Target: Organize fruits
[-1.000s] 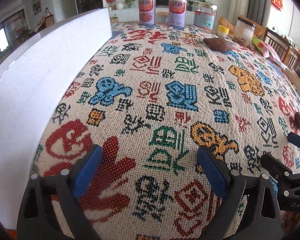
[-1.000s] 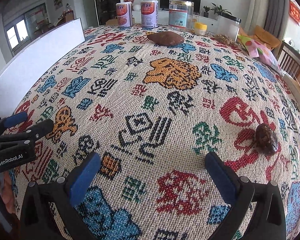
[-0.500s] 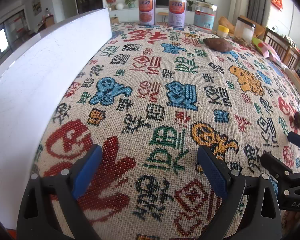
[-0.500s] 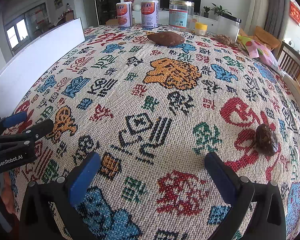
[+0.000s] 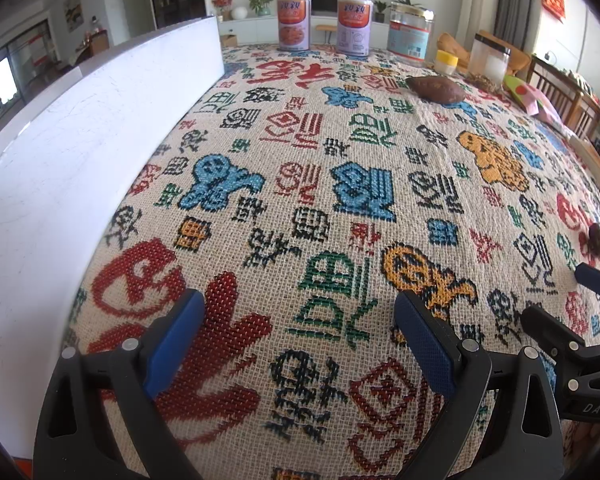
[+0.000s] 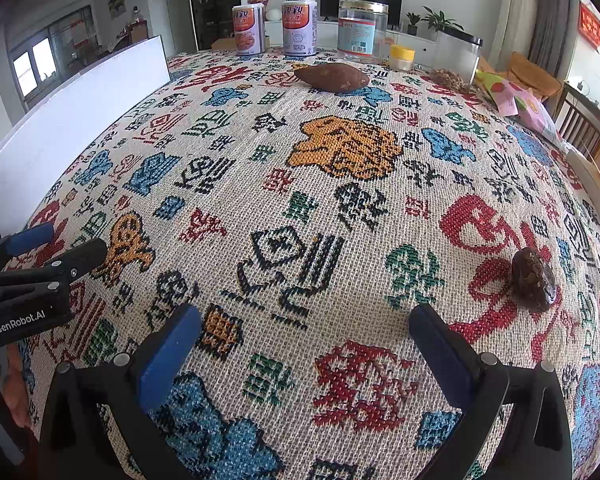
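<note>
Small dark fruit (image 6: 534,280) lies on the patterned tablecloth (image 6: 340,184), just right of the right gripper (image 6: 300,344); sweet potato (image 6: 332,77) far back near the cans (image 6: 276,29). Nothing has moved over the last second. Both grippers, left gripper (image 5: 300,344) included, wide open, empty. Task not started.

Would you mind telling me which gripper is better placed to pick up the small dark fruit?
Right: the small dark fruit lies just beside the open right gripper; the left gripper sits farther away.
</note>
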Motion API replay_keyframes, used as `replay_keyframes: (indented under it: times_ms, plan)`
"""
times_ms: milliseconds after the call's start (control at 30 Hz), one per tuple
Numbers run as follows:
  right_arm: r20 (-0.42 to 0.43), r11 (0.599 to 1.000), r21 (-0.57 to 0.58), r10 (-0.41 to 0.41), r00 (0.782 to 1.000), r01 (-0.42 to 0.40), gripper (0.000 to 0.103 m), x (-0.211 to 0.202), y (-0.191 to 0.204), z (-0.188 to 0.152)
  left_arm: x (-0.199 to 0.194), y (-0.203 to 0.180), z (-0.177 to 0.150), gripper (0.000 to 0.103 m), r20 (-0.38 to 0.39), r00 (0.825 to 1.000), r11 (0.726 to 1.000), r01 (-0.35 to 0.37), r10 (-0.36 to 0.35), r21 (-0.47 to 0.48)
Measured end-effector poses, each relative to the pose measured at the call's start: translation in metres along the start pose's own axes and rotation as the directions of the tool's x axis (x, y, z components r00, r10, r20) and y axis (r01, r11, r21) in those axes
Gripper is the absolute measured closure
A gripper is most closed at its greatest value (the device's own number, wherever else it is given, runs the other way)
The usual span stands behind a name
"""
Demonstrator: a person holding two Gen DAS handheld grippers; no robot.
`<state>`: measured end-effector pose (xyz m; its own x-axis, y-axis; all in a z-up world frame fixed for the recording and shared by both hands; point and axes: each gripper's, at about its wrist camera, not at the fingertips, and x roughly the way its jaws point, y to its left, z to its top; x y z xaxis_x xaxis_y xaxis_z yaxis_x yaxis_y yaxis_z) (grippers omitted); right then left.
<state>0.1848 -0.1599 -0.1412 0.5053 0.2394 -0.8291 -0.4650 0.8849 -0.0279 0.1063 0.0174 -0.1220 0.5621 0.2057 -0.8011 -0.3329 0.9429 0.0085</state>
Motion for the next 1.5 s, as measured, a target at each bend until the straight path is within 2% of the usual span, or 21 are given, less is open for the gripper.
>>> replay_keyframes:
  times_ms: [400, 467, 533, 600, 700, 767, 867, 933, 967, 1000, 1067, 1133, 1233, 1300, 1367, 1433, 1500]
  plan:
    - [-0.001, 1.000, 0.001, 0.003, 1.000, -0.003, 0.000, 0.000, 0.000, 0.000, -0.001, 0.000, 0.000, 0.006, 0.000, 1.000, 1.000, 0.000, 0.000, 0.000]
    - [-0.008, 0.999, 0.000, 0.040, 0.999, -0.040, 0.001, -0.005, -0.005, -0.002, -0.001, 0.000, 0.000, 0.006, 0.000, 1.000, 1.000, 0.001, -0.001, 0.000]
    - [0.029, 0.995, 0.060, 0.073, 0.997, -0.075, 0.002, -0.022, -0.024, -0.011, 0.000, 0.000, 0.000, 0.006, 0.001, 1.000, 1.000, 0.001, -0.001, 0.001]
    - [0.067, 0.988, 0.147, 0.030, 0.997, -0.040, 0.002, -0.040, -0.058, -0.021, 0.000, -0.001, 0.000, 0.006, 0.001, 1.000, 1.000, -0.002, 0.002, 0.001]
    - [0.063, 0.963, 0.265, -0.074, 0.995, 0.055, 0.002, -0.048, -0.121, -0.031, 0.000, -0.001, 0.000, 0.005, 0.000, 1.000, 1.000, -0.004, 0.004, 0.001]
    - [0.027, 0.955, 0.291, -0.065, 0.998, 0.054, 0.003, -0.041, -0.151, -0.027, 0.000, -0.001, 0.000, 0.005, 0.000, 1.000, 1.000, -0.003, 0.003, 0.002]
    - [0.041, 0.969, 0.245, -0.001, 0.999, -0.009, 0.009, -0.029, -0.164, -0.012, 0.002, -0.001, 0.002, 0.005, -0.010, 1.000, 1.000, 0.008, -0.008, 0.004]
    - [0.051, 0.983, 0.184, 0.021, 0.998, -0.030, 0.032, -0.021, -0.159, -0.003, 0.005, -0.004, 0.008, 0.005, -0.046, 0.999, 1.000, 0.021, -0.020, 0.020]
    - [0.051, 0.987, 0.157, 0.015, 0.999, -0.023, 0.052, -0.018, -0.155, 0.000, 0.007, -0.006, 0.015, 0.005, -0.076, 0.996, 0.998, 0.050, -0.047, 0.029]
    - [0.054, 0.992, 0.127, -0.011, 0.998, 0.004, 0.059, -0.017, -0.149, 0.001, 0.010, -0.010, 0.025, 0.006, -0.101, 0.991, 0.995, 0.092, -0.088, 0.034]
    - [0.066, 0.996, 0.094, -0.006, 0.998, 0.000, 0.059, -0.017, -0.144, 0.000, 0.013, -0.025, 0.051, 0.006, -0.097, 0.984, 0.987, 0.154, -0.149, 0.046]
    - [0.073, 0.996, 0.091, 0.012, 0.997, -0.018, 0.059, -0.018, -0.144, -0.002, 0.017, -0.049, 0.086, 0.006, -0.067, 0.978, 0.974, 0.203, -0.197, 0.100]
    - [0.072, 0.995, 0.099, 0.019, 0.997, -0.026, 0.059, -0.018, -0.145, -0.002, 0.040, -0.094, 0.148, 0.005, -0.079, 0.955, 0.932, 0.297, -0.286, 0.207]
    - [0.068, 0.996, 0.090, 0.006, 0.998, -0.013, 0.059, -0.017, -0.143, -0.001, 0.064, -0.121, 0.183, 0.005, -0.086, 0.955, 0.917, 0.297, -0.284, 0.266]
    - [0.064, 0.997, 0.077, -0.011, 0.998, 0.006, 0.059, -0.017, -0.140, -0.001, 0.088, -0.143, 0.209, 0.005, -0.100, 0.965, 0.905, 0.263, -0.243, 0.336]
    - [0.063, 0.997, 0.072, -0.019, 0.998, 0.014, 0.059, -0.017, -0.139, -0.002, 0.112, -0.159, 0.226, 0.005, -0.092, 0.976, 0.896, 0.217, -0.197, 0.388]
    - [0.063, 0.997, 0.075, -0.016, 0.998, 0.012, 0.059, -0.017, -0.140, -0.002, 0.131, -0.167, 0.235, 0.006, -0.098, 0.977, 0.886, 0.212, -0.188, 0.412]
